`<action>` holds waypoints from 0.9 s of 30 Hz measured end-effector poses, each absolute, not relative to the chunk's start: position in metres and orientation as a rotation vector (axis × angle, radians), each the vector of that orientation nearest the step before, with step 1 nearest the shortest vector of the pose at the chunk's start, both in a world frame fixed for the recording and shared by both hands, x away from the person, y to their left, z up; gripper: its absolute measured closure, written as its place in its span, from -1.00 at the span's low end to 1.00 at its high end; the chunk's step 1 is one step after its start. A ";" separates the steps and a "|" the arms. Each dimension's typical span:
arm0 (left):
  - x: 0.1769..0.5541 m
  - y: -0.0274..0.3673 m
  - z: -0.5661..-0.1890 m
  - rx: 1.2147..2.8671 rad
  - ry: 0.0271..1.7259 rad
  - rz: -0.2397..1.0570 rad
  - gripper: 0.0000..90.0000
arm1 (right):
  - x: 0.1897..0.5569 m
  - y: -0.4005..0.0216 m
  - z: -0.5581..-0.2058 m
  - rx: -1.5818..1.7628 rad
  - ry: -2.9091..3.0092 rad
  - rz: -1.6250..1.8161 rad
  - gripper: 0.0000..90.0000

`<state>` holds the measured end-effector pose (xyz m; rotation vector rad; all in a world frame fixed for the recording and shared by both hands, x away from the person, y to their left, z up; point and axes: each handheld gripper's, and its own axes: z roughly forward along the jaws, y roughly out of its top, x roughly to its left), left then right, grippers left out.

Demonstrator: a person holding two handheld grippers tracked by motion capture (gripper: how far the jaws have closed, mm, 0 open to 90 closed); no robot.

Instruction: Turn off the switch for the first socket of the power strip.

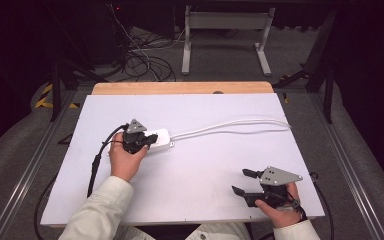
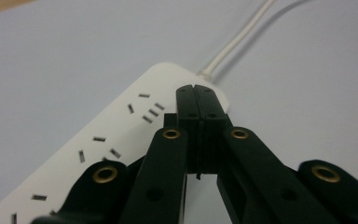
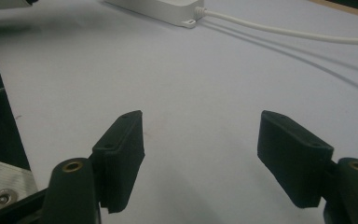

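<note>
Apparently pressing the power strip (image 2: 121, 135): left gripper (image 2: 197, 100), closed.

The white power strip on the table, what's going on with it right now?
A person sits at a white table with a gripper in each hand. The left gripper, jaws closed together with nothing between them, is over the power strip near the end where its white cord comes out; whether it presses down can't be told. The cord trails off toward the table's right edge. The right gripper sits apart near the front right corner, jaws wide open, holding nothing.
</note>
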<state>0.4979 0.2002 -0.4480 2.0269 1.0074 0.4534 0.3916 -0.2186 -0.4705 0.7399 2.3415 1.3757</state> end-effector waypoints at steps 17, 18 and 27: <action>0.471 0.196 -0.411 2.037 0.932 0.450 1.00 | 0.391 -0.219 -0.471 0.736 2.344 1.365 -0.29; 0.470 0.196 -0.410 2.037 0.918 0.453 1.00 | 0.391 -0.219 -0.471 0.736 2.343 1.365 -0.29; 0.450 0.204 -0.405 2.030 0.880 0.474 1.00 | 0.391 -0.218 -0.471 0.740 2.347 1.360 -0.29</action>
